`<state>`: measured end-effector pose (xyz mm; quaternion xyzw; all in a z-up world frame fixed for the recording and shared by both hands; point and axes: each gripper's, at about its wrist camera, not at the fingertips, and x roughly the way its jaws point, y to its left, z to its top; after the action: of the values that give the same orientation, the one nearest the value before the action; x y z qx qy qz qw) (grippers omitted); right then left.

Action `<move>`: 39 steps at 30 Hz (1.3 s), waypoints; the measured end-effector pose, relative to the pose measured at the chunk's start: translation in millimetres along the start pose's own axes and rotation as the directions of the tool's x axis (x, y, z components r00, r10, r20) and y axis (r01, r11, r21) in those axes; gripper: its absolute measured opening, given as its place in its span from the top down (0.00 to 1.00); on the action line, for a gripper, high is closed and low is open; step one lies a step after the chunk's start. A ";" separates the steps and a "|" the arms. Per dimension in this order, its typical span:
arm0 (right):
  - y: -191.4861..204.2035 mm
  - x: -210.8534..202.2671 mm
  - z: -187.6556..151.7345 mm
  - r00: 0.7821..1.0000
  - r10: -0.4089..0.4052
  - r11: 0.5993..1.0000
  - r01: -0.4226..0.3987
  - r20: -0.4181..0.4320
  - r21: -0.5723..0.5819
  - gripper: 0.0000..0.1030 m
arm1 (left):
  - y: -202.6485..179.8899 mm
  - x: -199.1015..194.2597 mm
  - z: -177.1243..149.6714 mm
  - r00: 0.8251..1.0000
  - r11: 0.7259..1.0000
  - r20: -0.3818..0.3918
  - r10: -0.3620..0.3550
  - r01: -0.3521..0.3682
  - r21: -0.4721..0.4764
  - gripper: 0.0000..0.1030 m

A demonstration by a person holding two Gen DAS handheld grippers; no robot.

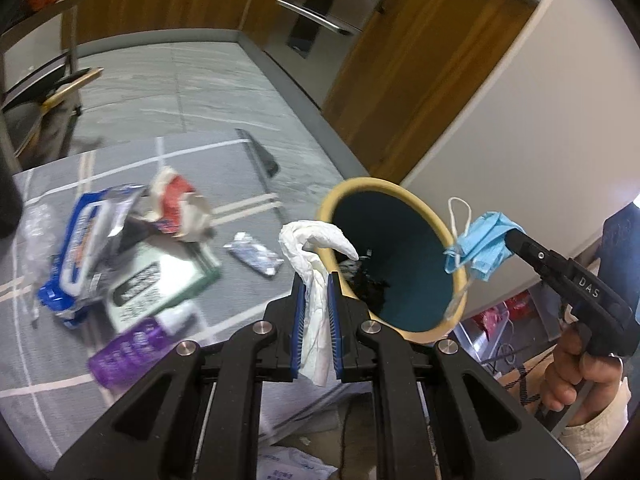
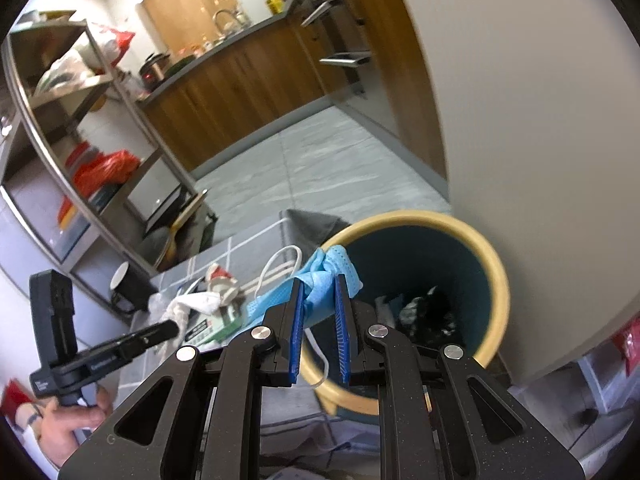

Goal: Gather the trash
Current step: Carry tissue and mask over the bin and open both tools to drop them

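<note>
Trash bin (image 1: 396, 264), teal inside with a yellow rim, stands beside the cloth-covered counter (image 1: 224, 160) and already holds some dark waste at the bottom. Left wrist view: the left tool (image 1: 316, 280) is clamped on a crumpled white tissue (image 1: 316, 248), whose loose upper end curls over the near rim of the bin. The tissue is gripped low, so on release the free end may catch on the rim and drop outside. The remaining litter on the counter includes a blue-and-white wrapper (image 1: 80, 248), a green-edged box (image 1: 160, 280), a purple bottle (image 1: 132, 348), a small foil packet (image 1: 254, 258) and a crumpled red-and-white wrapper (image 1: 176, 204); all lie well apart from the bin. The right tool (image 1: 508, 240) appears at the far rim, closed on a blue face mask (image 1: 480, 246). Right wrist view: the right tool (image 2: 318, 280) pinches the face mask (image 2: 328, 276) at the bin (image 2: 492, 280) rim, with the white ear loops (image 2: 280, 264) trailing back toward the counter side. A loop may snag on the rim or a finger, leaving the mask hanging outside. Both tools converge on one opening, so collision is a risk.
</note>
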<state>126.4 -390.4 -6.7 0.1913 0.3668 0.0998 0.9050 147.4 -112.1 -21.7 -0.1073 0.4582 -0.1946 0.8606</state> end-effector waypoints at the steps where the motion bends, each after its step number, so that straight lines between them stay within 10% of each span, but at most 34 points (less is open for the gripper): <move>1: -4.4 -1.1 0.1 1.000 -0.007 1.000 0.006 0.003 0.010 0.84 | -8.5 6.0 1.4 1.000 1.000 -0.008 -0.009 0.009 0.011 0.90; 18: -50.1 0.6 -8.0 0.996 -0.090 0.989 0.089 -0.001 0.115 0.84 | -62.6 110.9 3.9 0.984 0.997 -0.160 -0.071 0.074 0.007 0.90; 25: -52.1 8.8 -10.8 0.995 -0.093 0.990 0.096 -0.030 0.106 0.84 | -58.2 132.1 3.5 0.980 0.998 -0.190 -0.062 0.060 -0.015 0.51; 33: -44.9 31.1 -14.3 0.987 -0.138 0.988 0.143 -0.083 0.058 0.83 | -39.8 106.9 8.4 0.990 0.999 -0.137 -0.036 0.033 -0.028 0.32; 39: -26.6 46.5 -17.4 0.983 -0.154 0.988 0.154 -0.105 -0.006 0.54 | -14.8 78.1 7.9 0.996 0.997 -0.093 -0.008 0.000 -0.081 0.17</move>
<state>148.4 -394.8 -58.4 0.1580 0.4275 0.0388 0.8892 189.9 -159.2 -70.2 -0.1336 0.5053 -0.1824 0.8328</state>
